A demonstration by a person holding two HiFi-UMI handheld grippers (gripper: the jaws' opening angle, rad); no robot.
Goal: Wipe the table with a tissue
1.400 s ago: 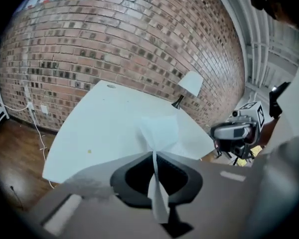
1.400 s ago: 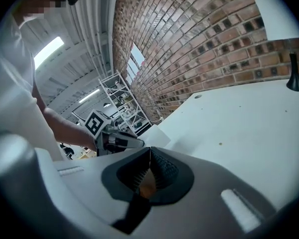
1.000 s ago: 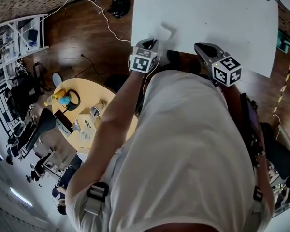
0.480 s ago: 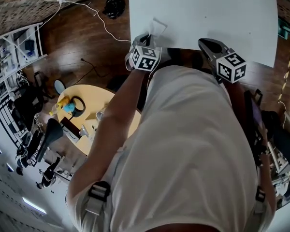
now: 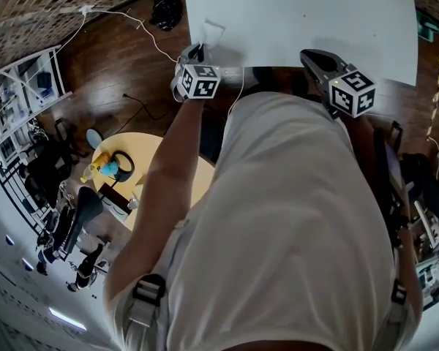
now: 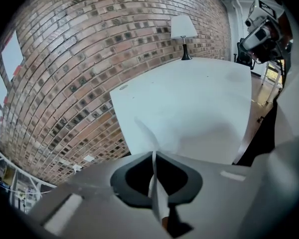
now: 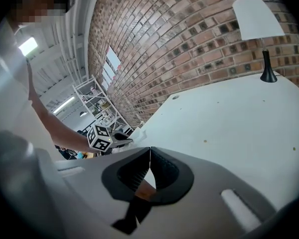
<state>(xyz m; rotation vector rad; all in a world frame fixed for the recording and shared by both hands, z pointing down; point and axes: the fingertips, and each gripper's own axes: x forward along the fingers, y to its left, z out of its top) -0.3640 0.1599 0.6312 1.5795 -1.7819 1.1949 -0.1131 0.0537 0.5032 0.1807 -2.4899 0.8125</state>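
- Left tool [image 5: 198, 49] pinched tight on tissue [image 5: 211, 29]; thin white sheet runs between its jaws in left gripper view [image 6: 157, 195]
- Tissue pokes out past the tips over the desk's [image 5: 300, 13] near left corner; cannot tell if it touches the top
- Right tool [image 5: 312, 55] at the desk's near edge, to the right, well apart from left tool; jaws together, nothing between them [image 7: 150, 151]
- Desk top white and bare near both tools
- Lamp [image 7: 259, 19] at far edge of the desk, brick wall [image 6: 79, 59] behind it
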